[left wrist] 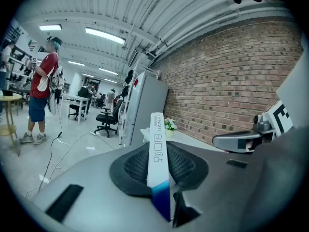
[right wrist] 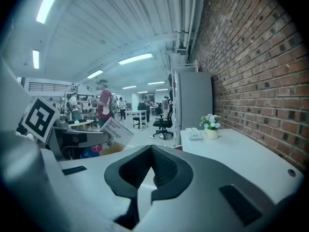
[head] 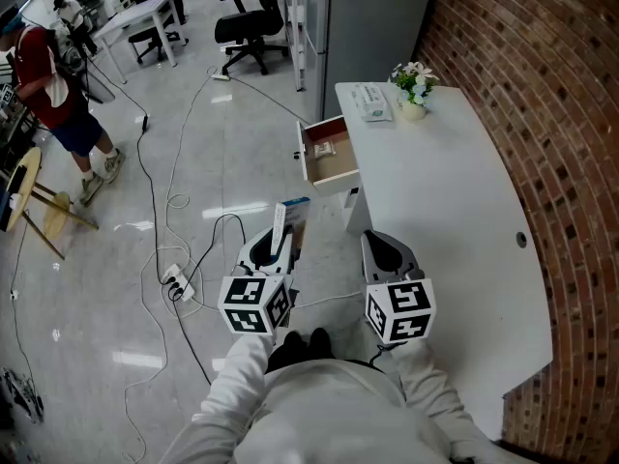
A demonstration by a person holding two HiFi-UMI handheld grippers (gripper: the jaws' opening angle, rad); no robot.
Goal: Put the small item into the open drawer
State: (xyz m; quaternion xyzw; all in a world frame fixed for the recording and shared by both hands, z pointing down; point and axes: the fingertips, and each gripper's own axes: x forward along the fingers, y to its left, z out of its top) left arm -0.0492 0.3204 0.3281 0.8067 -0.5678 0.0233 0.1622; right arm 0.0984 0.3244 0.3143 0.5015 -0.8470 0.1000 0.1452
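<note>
White-and-blue box (left wrist: 157,151) sits pinched edge-on in your left tool (head: 274,251), well short of the drawer (head: 329,176). Your right tool (head: 388,252) is closed and empty. That thin grip could let the box twist, slip, or snag the drawer's rim.

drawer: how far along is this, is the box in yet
Not yet. Done: the drawer stands pulled open at the desk's side, with one small packet lying in it. In hand: the left gripper clamps a thin white-and-blue box over the floor, short of the drawer. The right gripper is empty. Left: carry the box over the drawer and release it.
</note>
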